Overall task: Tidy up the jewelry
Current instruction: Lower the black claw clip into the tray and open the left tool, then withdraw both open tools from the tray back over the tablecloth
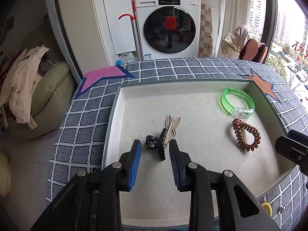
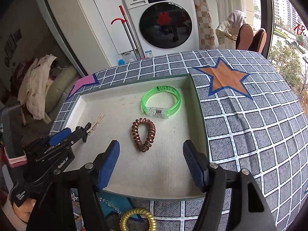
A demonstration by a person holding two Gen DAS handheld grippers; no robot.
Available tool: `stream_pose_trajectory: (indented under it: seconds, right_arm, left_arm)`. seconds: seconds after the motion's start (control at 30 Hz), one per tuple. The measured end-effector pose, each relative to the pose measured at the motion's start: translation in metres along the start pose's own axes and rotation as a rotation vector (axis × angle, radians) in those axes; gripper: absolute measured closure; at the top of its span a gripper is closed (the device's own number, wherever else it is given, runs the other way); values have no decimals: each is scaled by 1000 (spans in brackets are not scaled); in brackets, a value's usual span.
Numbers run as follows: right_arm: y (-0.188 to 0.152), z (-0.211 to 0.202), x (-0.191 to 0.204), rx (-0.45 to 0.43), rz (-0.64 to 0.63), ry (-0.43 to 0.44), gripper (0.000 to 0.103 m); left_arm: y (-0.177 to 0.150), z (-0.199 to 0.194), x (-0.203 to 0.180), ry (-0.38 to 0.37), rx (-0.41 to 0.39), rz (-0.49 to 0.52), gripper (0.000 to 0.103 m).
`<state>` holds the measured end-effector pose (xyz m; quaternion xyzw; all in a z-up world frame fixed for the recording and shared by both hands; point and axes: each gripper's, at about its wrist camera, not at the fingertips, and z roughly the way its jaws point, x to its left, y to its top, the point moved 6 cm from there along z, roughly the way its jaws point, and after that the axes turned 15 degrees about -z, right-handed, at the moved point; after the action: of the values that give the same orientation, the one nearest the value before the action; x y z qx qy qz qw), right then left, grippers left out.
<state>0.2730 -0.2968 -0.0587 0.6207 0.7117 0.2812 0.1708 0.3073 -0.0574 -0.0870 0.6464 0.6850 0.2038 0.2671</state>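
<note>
In the tray [image 2: 194, 88] we have bracelet [image 2: 161, 102], copper coil [image 2: 143, 133] and clips [image 1: 163, 136]; gold coil [image 2: 137, 220] waits outside, both tools, left tool [image 1: 155, 150] and right tool [image 2: 151, 152], open and empty.

Tray [image 2: 194, 88] floor lies bare between hair clip [image 1: 156, 146] and copper coil [image 2: 143, 133].

A lived-in flat, at its laundry corner: a front-loading washing machine [image 1: 169, 27] stands beside tall white cabinets [image 1: 117, 19], a red-handled mop [image 1: 134, 28] leaning against it. A cream sofa [image 1: 50, 88] piled with clothes [image 1: 23, 82] sits to one side, and the big window [image 1: 284, 34] overlooks apartment towers
</note>
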Motion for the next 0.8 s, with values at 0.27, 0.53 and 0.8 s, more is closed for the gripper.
stream_pose_trajectory:
  seconds: [0.27, 0.53, 0.8]
  right_arm:
    - [-12, -25, -1, -28, 20, 13, 30]
    - [-28, -46, 0, -55, 38, 23, 22]
    - [-46, -71, 6, -100, 40, 46, 10]
  left_arm:
    - [1, -13, 1, 6, -39, -13, 2]
    - [-1, -32, -2, -8, -49, 1, 2]
    - [-21, -56, 12, -25, -40, -16, 0]
